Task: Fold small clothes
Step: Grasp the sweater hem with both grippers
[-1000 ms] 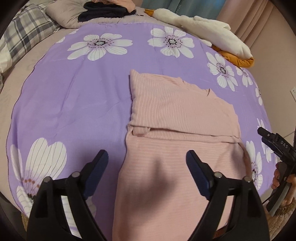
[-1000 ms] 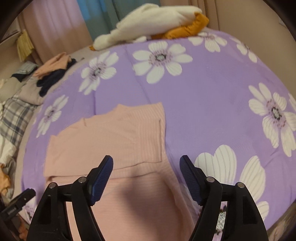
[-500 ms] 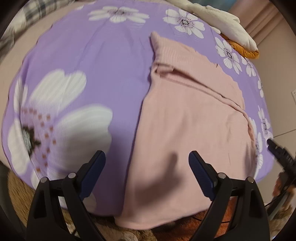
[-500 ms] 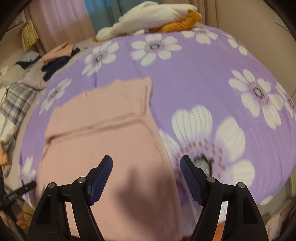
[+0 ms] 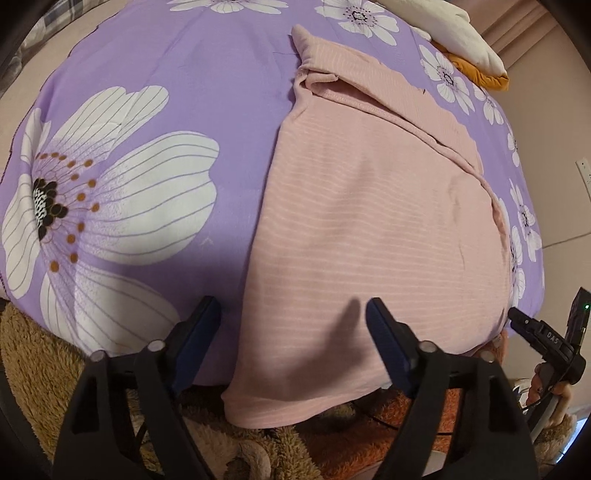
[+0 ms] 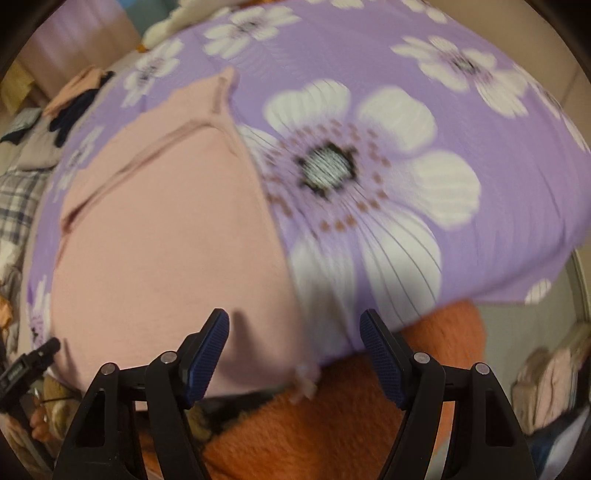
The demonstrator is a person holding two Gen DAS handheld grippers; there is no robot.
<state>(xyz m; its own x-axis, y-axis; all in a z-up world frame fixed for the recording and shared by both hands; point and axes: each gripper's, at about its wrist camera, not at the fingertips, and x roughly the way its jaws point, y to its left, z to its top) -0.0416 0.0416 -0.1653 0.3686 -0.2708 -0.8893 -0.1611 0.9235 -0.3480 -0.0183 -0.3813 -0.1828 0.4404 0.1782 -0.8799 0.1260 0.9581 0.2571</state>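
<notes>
Both our left tongs (image 5: 293,326) and right tongs (image 6: 294,341) gape wide, empty, above the pink top's (image 5: 369,221) near hem on the bed (image 5: 207,92); next we pinch both corners and fold away.

The garment (image 5: 369,221) lies flat on the bedsheet (image 5: 184,74), its near hem hanging over the bed's front edge above a fleece blanket (image 5: 44,369). The left gripper (image 5: 293,332) hovers over the hem's left corner, the right gripper (image 6: 295,343) over its right corner. Piled clothes (image 5: 454,26) sit behind
</notes>
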